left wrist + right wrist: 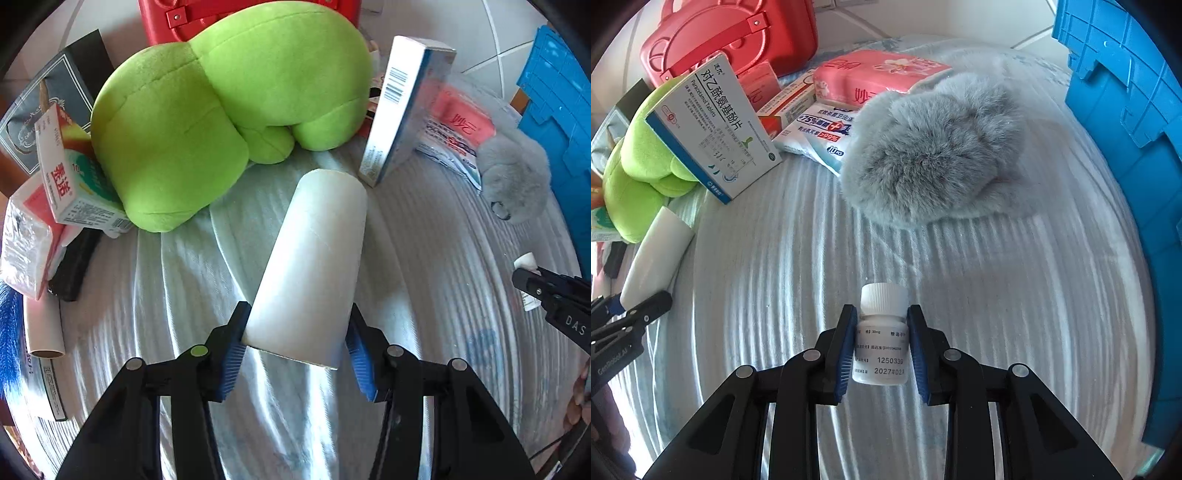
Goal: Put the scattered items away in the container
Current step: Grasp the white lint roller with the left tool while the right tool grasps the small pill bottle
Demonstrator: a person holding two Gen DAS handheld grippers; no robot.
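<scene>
**Operator:** Confirm grip status on both sides.

**Technician:** The left gripper (297, 345) has its jaws closed around the near end of the white roll (314, 266), one pad on each side of it. The roll lies on the striped bedcover (424, 240), pointing toward the green plush toy (221, 107). The right gripper (881, 341) pinches the white pill bottle (881, 343) across its label, cap forward.

**Operator:** Where is the container?

**Technician:** The blue crate (1126, 147) stands at the right edge of the bed, beside the grey furry item (934, 151).

**Operator:** Procedure for the lift?

**Technician:** Raise both grippers straight up before travelling sideways. The roll is gripped near one end, so it will likely tip; keep the wrist steady and avoid brushing the medicine box (399, 107). Carry the bottle over the crate wall, not against it. Release each item only once it is inside the rim.
</scene>
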